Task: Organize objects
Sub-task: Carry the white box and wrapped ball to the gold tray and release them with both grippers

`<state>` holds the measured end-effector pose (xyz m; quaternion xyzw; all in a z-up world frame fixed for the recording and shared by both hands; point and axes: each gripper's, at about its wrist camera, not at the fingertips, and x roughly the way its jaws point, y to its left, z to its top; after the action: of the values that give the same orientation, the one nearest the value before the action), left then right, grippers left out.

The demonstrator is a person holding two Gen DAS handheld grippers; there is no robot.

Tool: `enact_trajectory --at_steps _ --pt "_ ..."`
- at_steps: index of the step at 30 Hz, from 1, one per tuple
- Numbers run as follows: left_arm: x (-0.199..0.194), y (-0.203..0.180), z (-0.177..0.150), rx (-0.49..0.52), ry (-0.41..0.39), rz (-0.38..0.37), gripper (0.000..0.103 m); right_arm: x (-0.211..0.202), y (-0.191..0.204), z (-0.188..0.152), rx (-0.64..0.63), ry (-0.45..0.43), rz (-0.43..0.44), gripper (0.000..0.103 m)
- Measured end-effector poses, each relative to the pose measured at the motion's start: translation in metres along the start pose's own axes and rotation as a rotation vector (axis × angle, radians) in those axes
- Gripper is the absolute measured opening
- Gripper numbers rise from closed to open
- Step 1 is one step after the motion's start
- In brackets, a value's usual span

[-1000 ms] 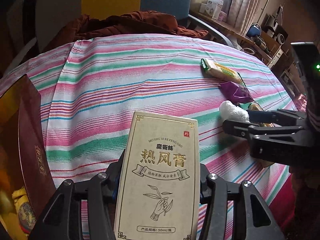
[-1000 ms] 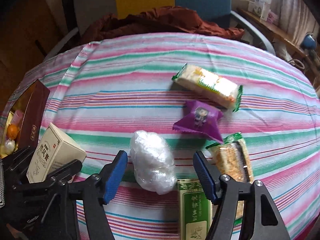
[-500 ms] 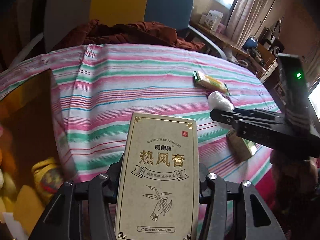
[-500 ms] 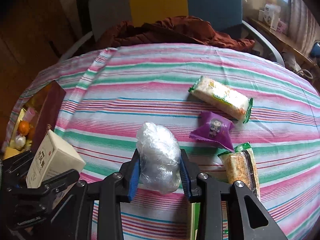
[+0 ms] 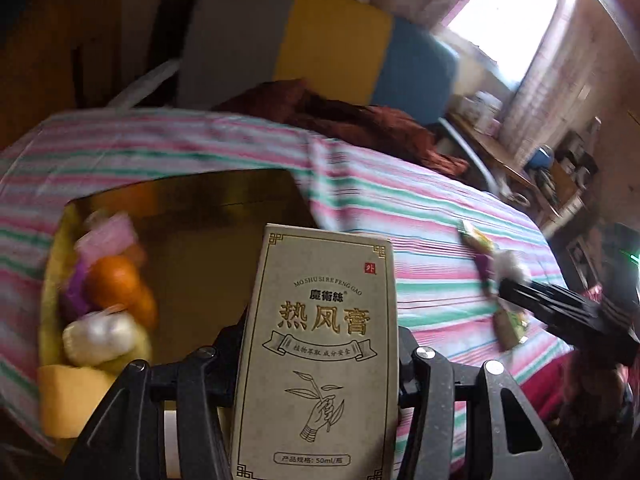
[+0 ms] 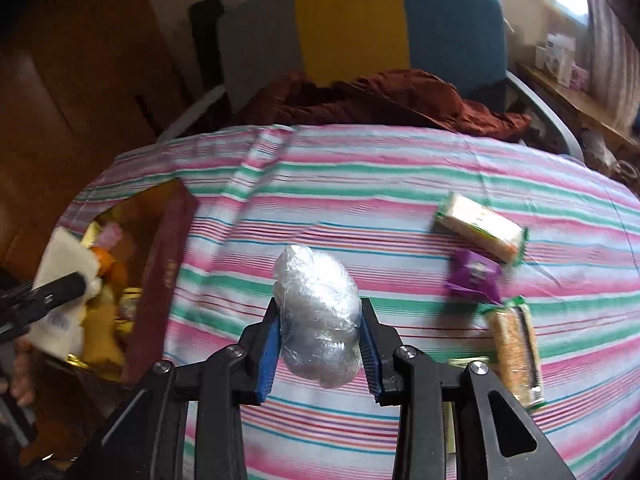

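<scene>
My left gripper (image 5: 320, 344) is shut on a beige carton (image 5: 324, 280) with gold Chinese lettering. It holds the carton upright over the open maroon gift box (image 5: 224, 216) with a gold lining. An orange (image 5: 116, 284) and several wrapped sweets lie in that box. My right gripper (image 6: 318, 340) is shut on a clear-plastic-wrapped white bundle (image 6: 316, 300), blue pads pressing both sides, above the striped tablecloth (image 6: 360, 184). The right wrist view has the left gripper (image 6: 44, 296) and its carton (image 6: 60, 256) over the gift box (image 6: 160, 280) at far left.
On the cloth to the right lie a green-edged cracker pack (image 6: 480, 228), a purple sachet (image 6: 474, 276) and a grain bar (image 6: 514, 344). A grey, yellow and blue chair (image 6: 348, 24) with brown cloth (image 6: 380, 100) stands behind the table.
My right gripper closed on the plastic bundle and lifted it off the cloth. My left gripper carried the carton left and up, over the open gift box.
</scene>
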<state>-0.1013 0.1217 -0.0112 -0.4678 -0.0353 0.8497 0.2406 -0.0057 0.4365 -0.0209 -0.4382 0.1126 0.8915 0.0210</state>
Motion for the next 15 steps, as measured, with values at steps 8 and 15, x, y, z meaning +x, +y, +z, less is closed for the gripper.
enact_trajectory --at_steps 8,15 --pt "-0.008 0.076 0.003 -0.108 -0.006 0.073 0.053 -0.011 0.128 -0.003 -0.143 -0.028 0.201 0.036" --pt "0.008 0.099 0.028 -0.104 -0.004 0.082 0.054 0.002 0.219 -0.018 -0.273 0.024 0.337 0.036"
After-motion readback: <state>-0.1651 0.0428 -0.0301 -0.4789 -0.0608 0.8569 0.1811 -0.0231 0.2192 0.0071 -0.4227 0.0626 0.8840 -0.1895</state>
